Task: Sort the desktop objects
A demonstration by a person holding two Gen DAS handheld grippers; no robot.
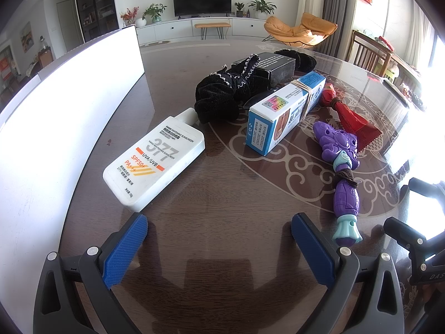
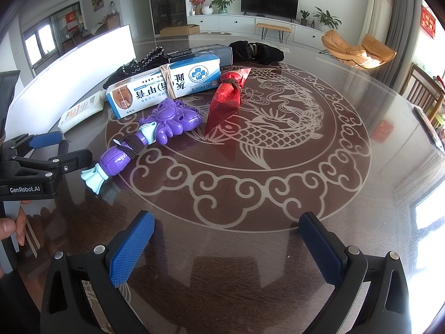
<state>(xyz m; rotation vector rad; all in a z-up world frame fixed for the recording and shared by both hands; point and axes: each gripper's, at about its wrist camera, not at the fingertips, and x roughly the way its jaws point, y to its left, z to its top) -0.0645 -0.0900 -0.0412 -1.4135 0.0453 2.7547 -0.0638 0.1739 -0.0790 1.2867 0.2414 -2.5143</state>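
Dark brown glossy wood with a pale carp and cloud pattern forms the table point(image 1: 222, 194) seen in the left wrist view. The left tongs point(image 1: 219, 224) are held wide apart over bare wood, with nothing between the blue pads point(image 1: 125, 247). A white sunscreen bottle point(image 1: 154, 164) lies flat just beyond the left pad. Farther off, a black scrunchie point(image 1: 219, 94) is seen touching a blue-and-white box point(image 1: 286, 111) bound with a rubber band, and a black box point(image 1: 275, 68) lies behind them. To the right, a purple toy point(image 1: 340, 167) and a red cone-shaped packet point(image 1: 353, 117) lie near each other. A white board point(image 1: 55, 105) stands along the left.

In the right wrist view, the right tongs point(image 2: 226, 225) are likewise spread apart and empty, above the patterned table point(image 2: 250, 194). The purple toy point(image 2: 147, 139) lies far left, just beside the blue-and-white box point(image 2: 164, 86); the red packet point(image 2: 226, 97) is seen right of the toy. The left tongs point(image 2: 61, 147) are visible at the left edge, open.
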